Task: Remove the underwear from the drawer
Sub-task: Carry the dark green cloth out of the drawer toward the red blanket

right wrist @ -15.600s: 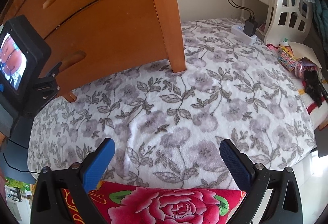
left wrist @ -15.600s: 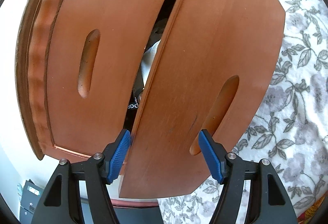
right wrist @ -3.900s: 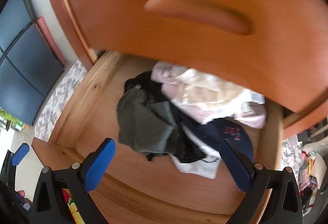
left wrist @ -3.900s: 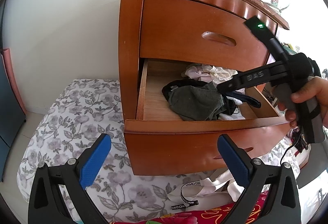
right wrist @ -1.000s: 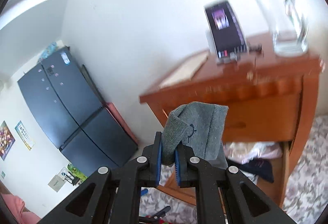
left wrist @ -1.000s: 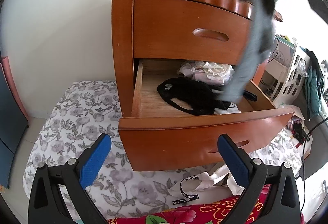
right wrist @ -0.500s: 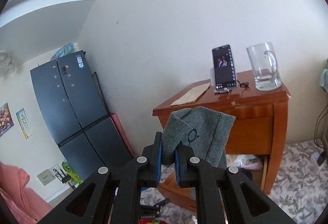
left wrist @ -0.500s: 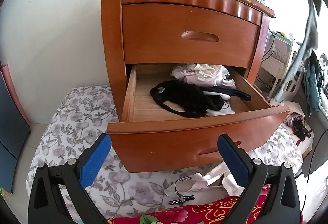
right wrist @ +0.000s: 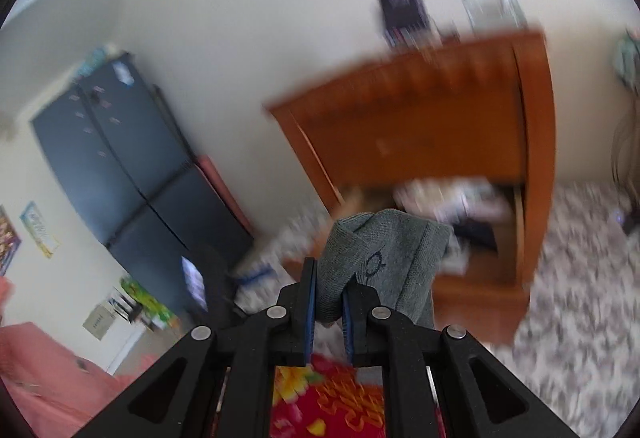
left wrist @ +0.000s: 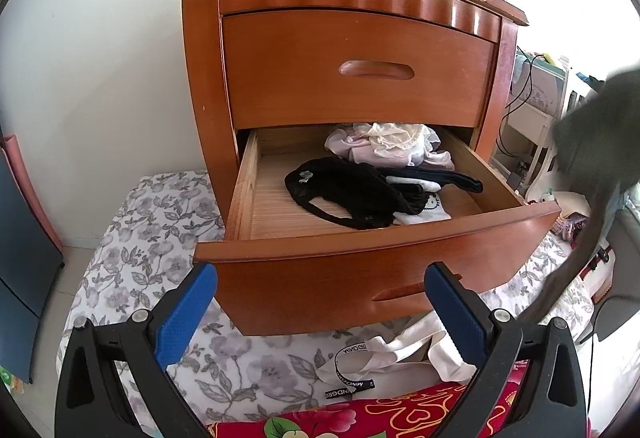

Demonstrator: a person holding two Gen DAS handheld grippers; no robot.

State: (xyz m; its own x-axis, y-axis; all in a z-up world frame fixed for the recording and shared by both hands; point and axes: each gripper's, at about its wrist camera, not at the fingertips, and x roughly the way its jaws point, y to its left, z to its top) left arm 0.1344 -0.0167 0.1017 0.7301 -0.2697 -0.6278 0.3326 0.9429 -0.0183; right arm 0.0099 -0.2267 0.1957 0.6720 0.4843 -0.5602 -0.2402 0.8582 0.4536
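Both pads of the right claw (right wrist: 329, 292) pinch grey underwear (right wrist: 384, 262).

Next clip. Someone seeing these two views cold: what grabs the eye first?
First, the grey underwear pinched in the right tool, hanging in front of the blurred nightstand. Then, in the left view, the open bottom drawer of the nightstand, with a black garment and pale clothes still inside. The left tool is open and empty below the drawer front.
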